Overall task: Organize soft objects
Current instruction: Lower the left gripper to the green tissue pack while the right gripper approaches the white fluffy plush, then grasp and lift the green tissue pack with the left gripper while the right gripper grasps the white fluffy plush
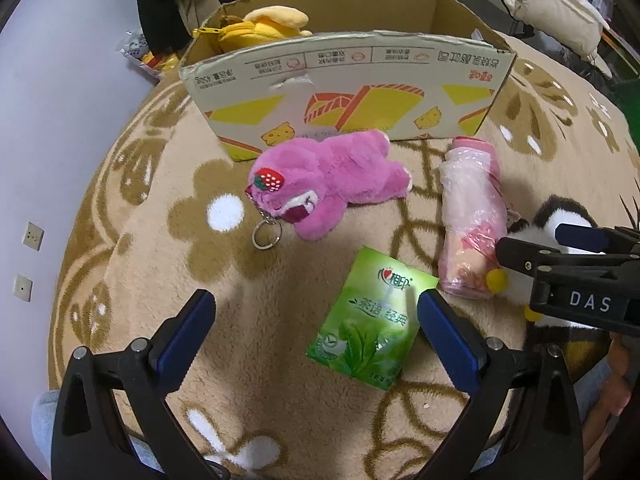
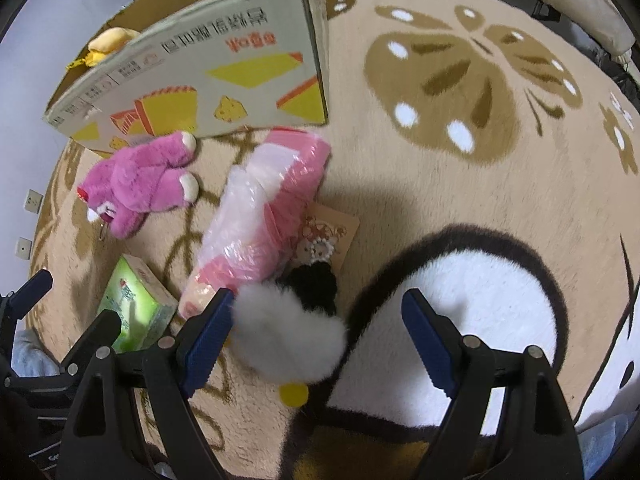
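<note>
A cardboard box stands on the carpet with a yellow plush inside. A pink bear plush lies in front of it, also in the right wrist view. A pink wrapped bundle lies to its right. A green tissue pack lies near my open left gripper. A black-and-white plush sits between the fingers of my open right gripper, which also shows in the left wrist view.
A beige patterned carpet covers the floor. A cushion lies at the back right. A wall with sockets is at the left. Shelves stand behind the box.
</note>
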Demonstrator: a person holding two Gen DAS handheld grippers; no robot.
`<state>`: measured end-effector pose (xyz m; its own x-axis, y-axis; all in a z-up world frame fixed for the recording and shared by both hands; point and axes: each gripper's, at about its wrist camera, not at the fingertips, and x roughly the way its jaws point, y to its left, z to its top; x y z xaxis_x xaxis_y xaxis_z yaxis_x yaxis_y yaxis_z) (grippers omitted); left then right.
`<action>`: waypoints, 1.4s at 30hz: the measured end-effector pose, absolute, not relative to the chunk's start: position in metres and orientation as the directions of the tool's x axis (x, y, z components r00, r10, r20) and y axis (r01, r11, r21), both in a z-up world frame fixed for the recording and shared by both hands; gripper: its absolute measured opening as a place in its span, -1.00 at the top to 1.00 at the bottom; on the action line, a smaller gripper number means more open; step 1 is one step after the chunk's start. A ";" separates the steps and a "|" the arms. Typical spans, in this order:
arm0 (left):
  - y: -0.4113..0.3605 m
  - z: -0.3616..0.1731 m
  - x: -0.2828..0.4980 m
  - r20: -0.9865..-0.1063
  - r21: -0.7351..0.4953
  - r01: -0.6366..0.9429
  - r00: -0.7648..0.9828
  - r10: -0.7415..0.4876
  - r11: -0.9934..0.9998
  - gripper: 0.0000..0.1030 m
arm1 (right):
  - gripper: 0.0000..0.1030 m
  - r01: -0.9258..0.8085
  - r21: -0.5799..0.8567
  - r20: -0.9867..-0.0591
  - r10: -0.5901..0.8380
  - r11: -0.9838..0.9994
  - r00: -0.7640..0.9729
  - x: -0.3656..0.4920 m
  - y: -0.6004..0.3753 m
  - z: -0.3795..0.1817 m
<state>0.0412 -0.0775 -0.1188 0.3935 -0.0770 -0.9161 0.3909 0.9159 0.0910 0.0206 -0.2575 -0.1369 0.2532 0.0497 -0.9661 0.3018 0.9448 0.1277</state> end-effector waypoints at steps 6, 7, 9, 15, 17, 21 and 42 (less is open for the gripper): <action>-0.083 -0.125 0.040 -0.928 0.089 0.418 0.365 -0.078 0.904 -0.95 | -0.65 0.297 0.137 -0.970 0.068 0.945 0.232 0.020 -0.259 -0.143; -0.084 -0.127 0.040 -0.930 0.088 0.421 0.359 -0.077 0.903 -0.95 | -0.55 0.300 0.150 -0.970 0.082 0.942 0.229 0.020 -0.260 -0.144; -0.084 -0.130 0.041 -0.934 0.092 0.422 0.352 -0.070 0.902 -0.94 | -0.43 0.307 0.179 -0.968 0.112 0.935 0.224 0.021 -0.262 -0.148; -0.087 -0.138 0.042 -0.944 0.082 0.434 0.323 -0.070 0.897 -0.92 | -0.15 0.299 0.217 -0.965 0.157 0.929 0.212 0.016 -0.260 -0.157; -0.089 -0.140 0.041 -0.947 0.075 0.444 0.313 -0.076 0.893 -0.83 | 0.05 0.290 0.220 -0.965 0.164 0.931 0.206 0.014 -0.258 -0.160; -0.092 -0.142 0.040 -0.951 0.054 0.457 0.294 -0.094 0.888 -0.70 | 0.28 0.271 0.194 -0.971 0.144 0.943 0.193 0.009 -0.250 -0.165; -0.088 -0.127 0.031 -0.910 0.135 0.426 0.410 -0.057 0.894 -0.02 | 0.36 0.215 0.230 -0.889 0.115 0.949 0.443 0.017 -0.246 -0.102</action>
